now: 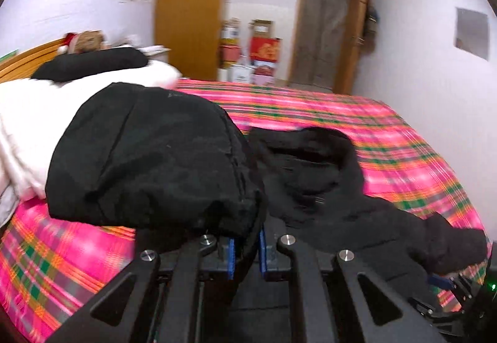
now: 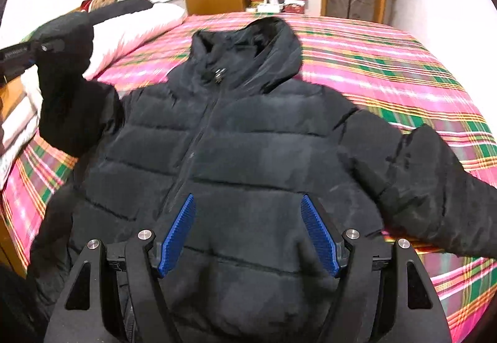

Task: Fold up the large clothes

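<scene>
A black hooded puffer jacket [image 2: 248,138] lies face up on the pink plaid bed [image 2: 388,69], zipped, hood toward the far side. My left gripper [image 1: 247,249] is shut on the jacket's left sleeve [image 1: 149,156] and holds it lifted; the raised sleeve [image 2: 62,88] also shows in the right wrist view, with the left gripper [image 2: 18,58] at that view's left edge. My right gripper [image 2: 248,234] is open and empty, hovering over the jacket's lower front. The jacket's right sleeve [image 2: 435,187] lies spread out to the right. The right gripper [image 1: 447,284] shows at the lower right of the left wrist view.
A white quilt [image 1: 28,113] with a black garment [image 1: 93,63] on it lies at the left by the wooden headboard [image 1: 28,57]. A wooden wardrobe [image 1: 189,7], stacked boxes [image 1: 264,48] and a door [image 1: 326,23] stand beyond the bed.
</scene>
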A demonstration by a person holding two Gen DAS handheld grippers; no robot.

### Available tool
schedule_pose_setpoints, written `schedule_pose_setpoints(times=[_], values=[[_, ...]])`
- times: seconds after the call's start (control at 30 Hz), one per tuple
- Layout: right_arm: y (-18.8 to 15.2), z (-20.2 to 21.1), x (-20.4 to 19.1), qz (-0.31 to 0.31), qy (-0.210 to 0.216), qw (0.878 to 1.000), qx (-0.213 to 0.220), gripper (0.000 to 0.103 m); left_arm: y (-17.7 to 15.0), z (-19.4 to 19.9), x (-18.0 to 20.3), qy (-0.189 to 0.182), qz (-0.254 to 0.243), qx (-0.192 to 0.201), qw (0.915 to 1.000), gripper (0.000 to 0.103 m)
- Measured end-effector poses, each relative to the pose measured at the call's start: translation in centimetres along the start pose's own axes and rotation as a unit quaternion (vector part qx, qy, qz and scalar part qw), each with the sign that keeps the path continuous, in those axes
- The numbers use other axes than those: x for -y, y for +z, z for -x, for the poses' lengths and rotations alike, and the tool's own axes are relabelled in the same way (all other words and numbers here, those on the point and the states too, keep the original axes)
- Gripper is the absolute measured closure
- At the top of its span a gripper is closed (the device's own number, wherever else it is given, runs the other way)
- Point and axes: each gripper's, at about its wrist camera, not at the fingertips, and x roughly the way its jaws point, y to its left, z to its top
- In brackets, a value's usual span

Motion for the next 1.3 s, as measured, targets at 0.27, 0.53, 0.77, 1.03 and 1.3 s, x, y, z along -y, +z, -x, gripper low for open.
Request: schedule_pose_setpoints(times=[0.27,0.53,0.77,1.03,1.3], values=[[0.9,0.5,3.6,-0.05,-0.018,0.999,0.003,0.032,-4.1,-4.4,10.2,-0.074,-0.066,-0.061,0.9932,0.092],[0.6,-0.8,5.8,-0.075,-0.027,0.997,-0.022,0.033,-10.2,-8.9,14.3,-0.111,-0.112,-0.138,0.9778,0.08],[0.3,-1.1,6.9,-0.09,-0.034,0.995,-0.033,0.033,-11.3,-7.6,15.5,-0.186,-0.113,-0.179,0.9594,0.049],[0.5,-0.4,7.9,-0.109,-0.024,0.994,-0.021,0.032,-9.5,-1.7,13.6,-0.204,-0.087,-0.145,0.9641,0.048],[0.6,-0.2,9.5,-0.159,-0.011,0.987,0.008,0.032,-8.1,-2.7,5.5,-0.1,-0.038,-0.116,0.9874,0.048]])
